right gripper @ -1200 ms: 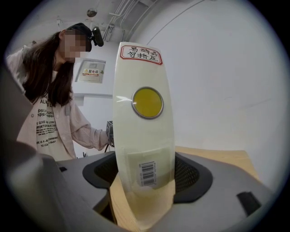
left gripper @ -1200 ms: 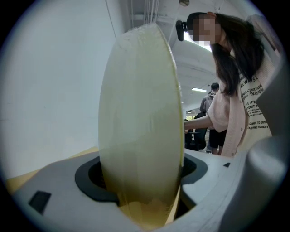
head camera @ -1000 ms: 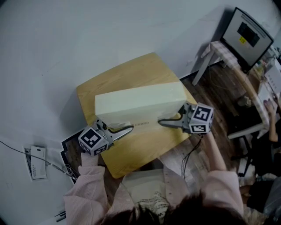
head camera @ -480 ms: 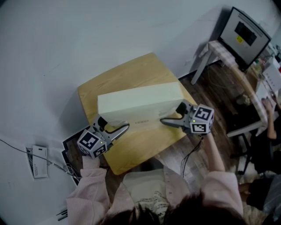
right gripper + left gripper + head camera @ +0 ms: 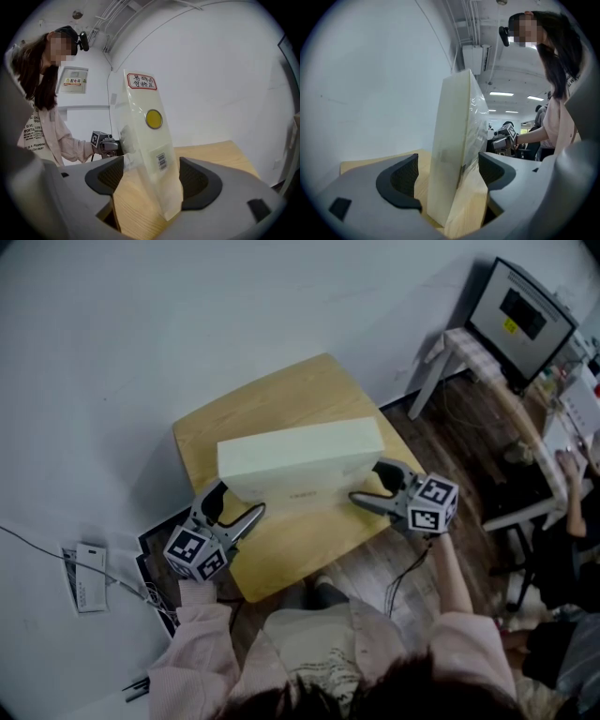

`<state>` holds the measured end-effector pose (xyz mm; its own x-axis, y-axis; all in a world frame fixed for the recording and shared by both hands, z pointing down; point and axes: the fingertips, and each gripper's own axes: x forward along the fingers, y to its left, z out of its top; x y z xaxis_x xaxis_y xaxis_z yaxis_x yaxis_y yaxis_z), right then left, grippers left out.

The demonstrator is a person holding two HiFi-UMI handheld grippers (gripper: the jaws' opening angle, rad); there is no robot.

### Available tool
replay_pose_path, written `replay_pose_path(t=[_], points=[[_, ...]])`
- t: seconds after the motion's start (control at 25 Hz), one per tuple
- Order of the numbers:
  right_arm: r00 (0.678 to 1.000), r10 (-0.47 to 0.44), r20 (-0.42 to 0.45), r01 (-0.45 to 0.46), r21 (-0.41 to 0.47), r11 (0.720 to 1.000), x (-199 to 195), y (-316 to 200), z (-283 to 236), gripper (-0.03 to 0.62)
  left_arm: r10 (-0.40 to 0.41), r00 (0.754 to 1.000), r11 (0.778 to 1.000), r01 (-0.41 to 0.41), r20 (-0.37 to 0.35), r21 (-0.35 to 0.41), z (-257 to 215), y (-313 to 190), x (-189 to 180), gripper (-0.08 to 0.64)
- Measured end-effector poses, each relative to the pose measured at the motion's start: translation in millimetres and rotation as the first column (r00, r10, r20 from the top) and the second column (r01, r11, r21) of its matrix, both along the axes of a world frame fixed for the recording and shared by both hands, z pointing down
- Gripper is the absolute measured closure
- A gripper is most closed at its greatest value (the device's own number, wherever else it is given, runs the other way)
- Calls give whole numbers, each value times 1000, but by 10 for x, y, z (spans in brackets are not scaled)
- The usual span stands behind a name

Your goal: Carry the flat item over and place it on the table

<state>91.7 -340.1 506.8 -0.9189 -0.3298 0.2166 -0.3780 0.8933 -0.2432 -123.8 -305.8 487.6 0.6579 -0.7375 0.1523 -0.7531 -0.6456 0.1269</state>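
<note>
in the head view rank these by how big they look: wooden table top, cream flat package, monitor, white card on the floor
1. wooden table top
2. cream flat package
3. monitor
4. white card
The monitor sits farther off at the picture's edge, so its true size is unsure.

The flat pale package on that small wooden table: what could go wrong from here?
The left tongs and the right tongs stand open around the ends of the package. Pulled away crookedly, a jaw might snag its loose plastic wrap and drag it. Its right end lies near the edge of the table, so a nudge could perhaps tip it off.
</note>
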Motion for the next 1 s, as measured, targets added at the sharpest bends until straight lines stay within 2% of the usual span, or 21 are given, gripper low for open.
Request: replay_pose_path(t=[0.12,0.2,0.32,0.4,0.56,0.6,0.8,1.0], points=[[998,55,5,-55,-10,998,104,65,-13,254,-39,999,999,39,-12,-9,-26,82,-76,144],[996,85,-4,-85,-3,996,147,117,-20,255,-54,998,999,54,-16,-1,-59,147,-95,163],[994,110,-12,-109,16,994,146,203,-72,268,-77,997,997,77,-4,8,-108,235,-112,226],[992,127,-10,-127,33,991,136,260,-116,316,-83,997,997,83,-1,7,-127,299,-114,270],[989,150,2,-150,55,987,89,386,-185,388,-66,997,998,65,28,15,-139,406,-79,342],[988,154,4,-154,58,986,66,427,-195,390,-61,998,998,61,29,12,-143,434,-73,356],[984,179,22,-180,80,980,-68,655,-268,500,-23,999,1000,23,28,11,-172,586,-42,433],[978,197,66,-201,72,977,-158,851,-322,550,14,1000,1000,-15,20,8,-203,719,53,519]])
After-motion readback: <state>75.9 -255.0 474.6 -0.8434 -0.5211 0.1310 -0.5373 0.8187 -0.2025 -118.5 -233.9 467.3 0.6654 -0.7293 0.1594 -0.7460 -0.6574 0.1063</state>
